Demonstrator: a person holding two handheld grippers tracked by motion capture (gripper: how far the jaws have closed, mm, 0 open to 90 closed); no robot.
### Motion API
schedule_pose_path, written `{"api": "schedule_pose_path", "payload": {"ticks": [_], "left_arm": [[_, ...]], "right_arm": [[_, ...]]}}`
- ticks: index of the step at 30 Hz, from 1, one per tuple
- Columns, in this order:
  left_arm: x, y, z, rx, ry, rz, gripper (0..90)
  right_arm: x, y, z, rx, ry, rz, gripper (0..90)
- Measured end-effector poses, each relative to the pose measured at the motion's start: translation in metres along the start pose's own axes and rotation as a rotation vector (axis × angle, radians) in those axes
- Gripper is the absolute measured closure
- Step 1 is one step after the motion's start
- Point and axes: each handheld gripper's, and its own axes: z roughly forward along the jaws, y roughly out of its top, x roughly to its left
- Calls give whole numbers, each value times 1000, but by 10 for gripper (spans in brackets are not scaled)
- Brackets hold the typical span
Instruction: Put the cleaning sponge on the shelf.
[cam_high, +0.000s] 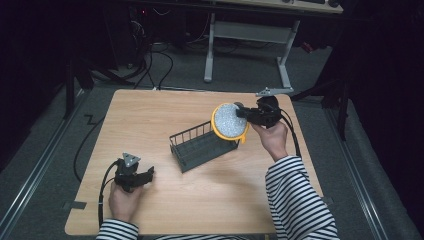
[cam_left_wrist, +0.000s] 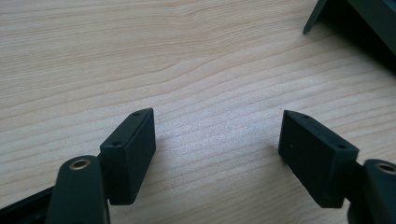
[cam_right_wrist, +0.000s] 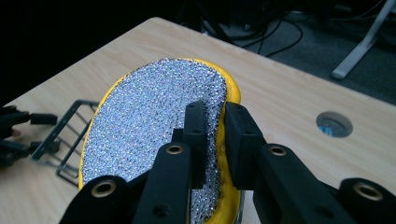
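Pinching the sponge (cam_high: 230, 121) edge firmly, your right gripper (cam_high: 246, 114) should lower it upright into the wire rack (cam_high: 199, 145); the left gripper (cam_high: 148, 175) rests spread.

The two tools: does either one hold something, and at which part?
The right tool pinches the round yellow sponge with a silver scouring face at its edge. The left tool is open and holds nothing.

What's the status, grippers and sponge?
Right gripper shut on sponge, held above wire rack. Left gripper open, resting on table. Nothing between sponge and rack.
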Motion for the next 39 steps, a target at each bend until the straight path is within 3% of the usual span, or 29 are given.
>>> {"api": "schedule_pose_path", "payload": {"ticks": [5, 10, 18, 29, 39], "left_arm": [[0, 0, 0, 1, 0, 1, 281], [0, 0, 0, 1, 0, 1, 281], [0, 0, 0, 1, 0, 1, 281], [0, 0, 0, 1, 0, 2, 281], [0, 0, 0, 0, 0, 2, 281]], "right_arm": [[-1, 4, 15, -22, -24, -15, 799], [-5, 3, 31, -15, -24, 16, 799], [-4, 3, 51, 9, -32, 0, 797], [-3, 3, 70, 42, -36, -18, 791], [-2, -6, 79, 70, -63, -65, 780]]}}
